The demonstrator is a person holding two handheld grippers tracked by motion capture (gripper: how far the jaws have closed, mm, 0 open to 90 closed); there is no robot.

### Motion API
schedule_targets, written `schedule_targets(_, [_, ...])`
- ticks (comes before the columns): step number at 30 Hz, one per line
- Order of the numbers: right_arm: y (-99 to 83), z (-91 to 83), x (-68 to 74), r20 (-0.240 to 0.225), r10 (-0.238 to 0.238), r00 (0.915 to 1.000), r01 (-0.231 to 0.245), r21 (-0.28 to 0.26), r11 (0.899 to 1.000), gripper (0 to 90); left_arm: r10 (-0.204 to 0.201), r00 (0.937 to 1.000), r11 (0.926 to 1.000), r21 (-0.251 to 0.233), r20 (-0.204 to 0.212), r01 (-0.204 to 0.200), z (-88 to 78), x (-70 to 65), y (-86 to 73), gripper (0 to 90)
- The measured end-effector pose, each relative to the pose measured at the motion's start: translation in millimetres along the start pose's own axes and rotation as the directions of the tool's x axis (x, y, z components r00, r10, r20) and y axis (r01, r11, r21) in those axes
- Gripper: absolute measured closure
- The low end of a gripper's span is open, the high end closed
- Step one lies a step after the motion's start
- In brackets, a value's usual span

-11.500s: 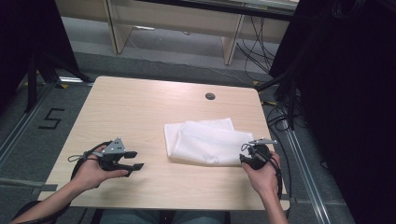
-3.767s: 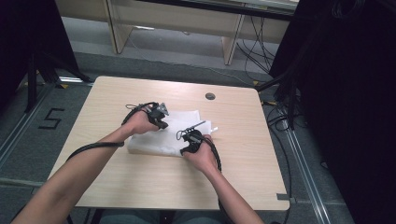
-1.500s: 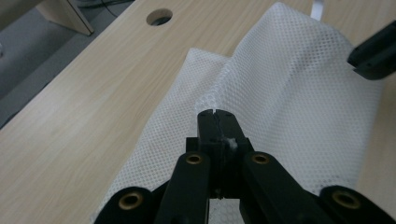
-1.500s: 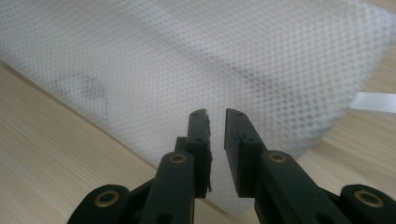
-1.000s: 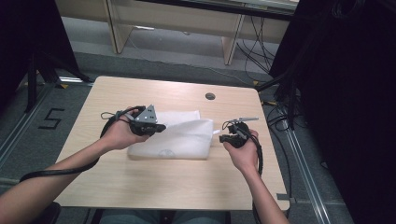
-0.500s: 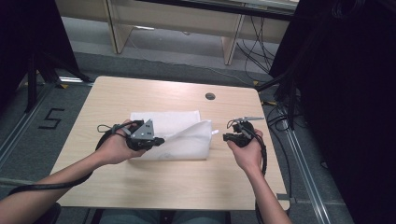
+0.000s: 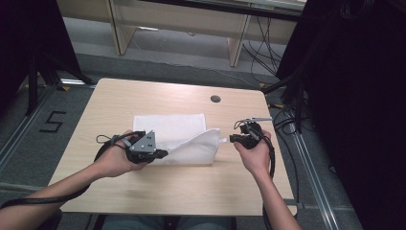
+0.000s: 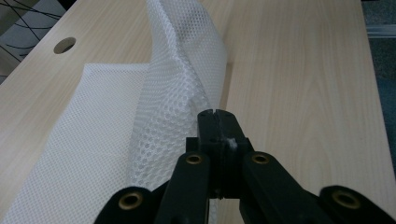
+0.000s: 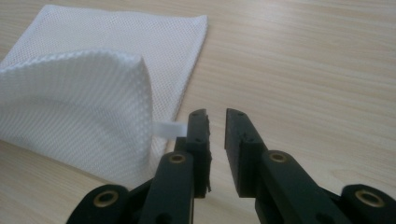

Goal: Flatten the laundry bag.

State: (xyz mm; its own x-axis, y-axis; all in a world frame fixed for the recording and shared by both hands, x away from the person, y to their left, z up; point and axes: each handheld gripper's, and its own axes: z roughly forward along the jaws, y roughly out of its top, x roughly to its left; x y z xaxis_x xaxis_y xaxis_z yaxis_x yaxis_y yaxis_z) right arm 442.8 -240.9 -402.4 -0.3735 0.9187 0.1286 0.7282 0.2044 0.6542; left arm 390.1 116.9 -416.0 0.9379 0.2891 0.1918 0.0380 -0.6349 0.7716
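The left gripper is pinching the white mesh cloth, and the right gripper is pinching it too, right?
Not quite. The right gripper isn't pinching: the right gripper view shows its jaws apart with nothing between them. The left gripper does pinch the white mesh cloth.

Both forearms enter from 6 o'clock. The left gripper point(image 7: 160, 154) points toward 3 o'clock, its 2 jaws pressed tight together. The right gripper point(image 7: 233, 138) points toward 9 o'clock, jaws slightly parted.
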Motion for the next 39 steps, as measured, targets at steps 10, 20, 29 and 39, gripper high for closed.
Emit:
schedule_targets(10, [0.7, -2.7, 4.4, -0.005, 0.012, 0.9999, -0.012, 0.006, 1.000, 80.5, 0.006, 0.9994, 1.0000, -0.001, 0.034, -0.006, -10.7, -16.0, 0.4, 90.0])
schedule_targets(20, [-2.2, -1.1, 12.9, -0.021, 0.016, 0.9997, -0.015, 0.017, 1.000, 80.3, 0.015, 0.9977, 0.9998, 0.011, 0.066, -0.016, -16.2, -30.6, -3.0, 90.0])
schedule_targets(29, [-5.4, 5.5, 15.9, -0.038, -0.013, 0.9992, 0.014, 0.030, 0.999, 81.6, 0.001, 0.9931, 0.9994, 0.035, 0.117, -0.006, -14.5, -50.6, -15.5, 90.0])
schedule_targets(39, [-12.7, 16.0, 19.9, -0.045, -0.057, 0.9973, 0.060, 0.063, 0.996, 88.1, -0.038, 0.9866, 0.9967, 0.077, 0.159, 0.026, -8.6, -61.4, -32.6, 90.0])
